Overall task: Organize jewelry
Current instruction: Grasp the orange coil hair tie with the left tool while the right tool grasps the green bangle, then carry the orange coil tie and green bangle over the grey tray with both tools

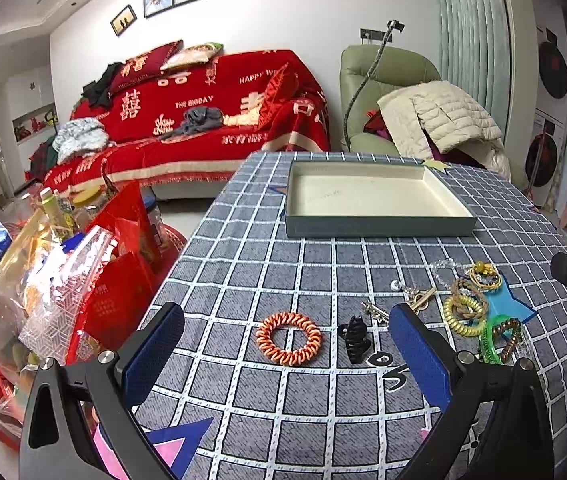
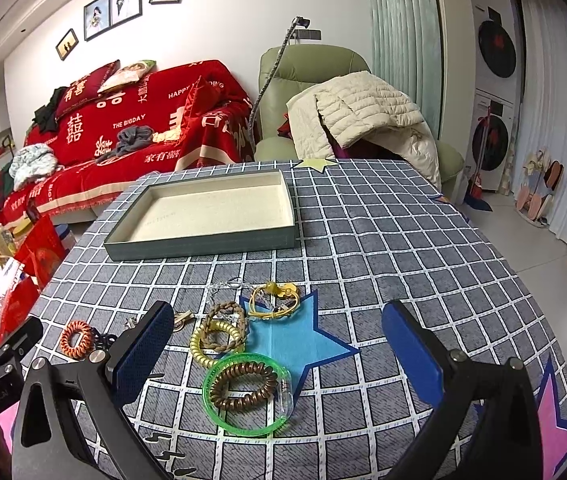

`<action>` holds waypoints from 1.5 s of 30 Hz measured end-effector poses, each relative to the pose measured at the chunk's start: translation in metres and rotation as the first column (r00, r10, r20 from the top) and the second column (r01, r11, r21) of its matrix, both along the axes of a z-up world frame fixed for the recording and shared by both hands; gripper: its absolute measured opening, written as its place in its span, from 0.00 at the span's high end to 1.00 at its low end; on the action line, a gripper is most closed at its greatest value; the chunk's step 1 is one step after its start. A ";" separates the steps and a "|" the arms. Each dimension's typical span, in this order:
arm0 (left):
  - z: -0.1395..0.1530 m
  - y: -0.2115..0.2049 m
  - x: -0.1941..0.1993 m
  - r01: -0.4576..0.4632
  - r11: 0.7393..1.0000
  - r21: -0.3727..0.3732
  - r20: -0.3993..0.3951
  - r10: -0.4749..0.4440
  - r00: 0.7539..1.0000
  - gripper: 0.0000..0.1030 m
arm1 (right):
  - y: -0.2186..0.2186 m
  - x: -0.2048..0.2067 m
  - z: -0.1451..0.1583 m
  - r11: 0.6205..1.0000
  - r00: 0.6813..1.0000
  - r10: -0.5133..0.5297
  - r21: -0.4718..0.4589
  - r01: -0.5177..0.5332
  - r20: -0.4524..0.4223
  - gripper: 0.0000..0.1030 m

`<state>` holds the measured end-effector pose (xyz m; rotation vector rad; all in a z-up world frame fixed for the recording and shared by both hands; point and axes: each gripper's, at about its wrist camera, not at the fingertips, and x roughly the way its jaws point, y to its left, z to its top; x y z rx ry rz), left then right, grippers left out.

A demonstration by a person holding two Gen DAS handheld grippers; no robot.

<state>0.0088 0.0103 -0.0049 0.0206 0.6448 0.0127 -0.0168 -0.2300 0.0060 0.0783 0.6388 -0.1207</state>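
Note:
An empty grey box tray point(image 1: 379, 226) point(image 2: 203, 246) with a cream inside stands at the far side of the checked tablecloth. My left gripper point(image 1: 287, 352) is open, low over an orange coil hair tie point(image 1: 289, 338) and a black claw clip point(image 1: 354, 340). My right gripper point(image 2: 279, 354) is open over a green bangle point(image 2: 243, 426) with a brown coil tie point(image 2: 245, 386) inside it. Beyond lie a yellow coil tie point(image 2: 207, 350), a brown braided band point(image 2: 223, 312), a yellow cord piece point(image 2: 275, 300) and metal trinkets point(image 1: 415, 296).
A blue felt star point(image 2: 299, 340) lies under the jewelry pile. Bags and bottles point(image 1: 55, 264) crowd the left of the table. A red sofa point(image 1: 203, 120) and a green armchair point(image 1: 387, 80) stand behind the table. The table's right edge drops to the floor point(image 2: 531, 240).

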 end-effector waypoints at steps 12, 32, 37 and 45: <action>-0.041 0.043 0.043 0.011 1.000 -0.011 -0.192 -0.013 0.981 0.00 | -0.039 0.015 -0.033 0.997 0.983 -0.059 0.034 0.066 -0.174 0.00; -0.074 0.028 0.076 0.112 0.992 -0.062 -0.315 -0.126 0.941 0.02 | -0.034 0.007 -0.075 0.988 0.928 0.087 0.148 -0.034 -0.364 0.55; -0.073 0.019 0.072 0.153 0.987 -0.037 -0.306 -0.157 0.939 0.10 | -0.020 0.010 -0.076 0.997 0.919 0.074 0.050 -0.059 -0.387 0.66; -0.068 -0.002 0.063 0.267 0.964 -0.014 -0.287 -0.260 0.922 0.67 | -0.016 0.006 -0.070 0.995 0.922 0.092 0.058 -0.076 -0.376 0.89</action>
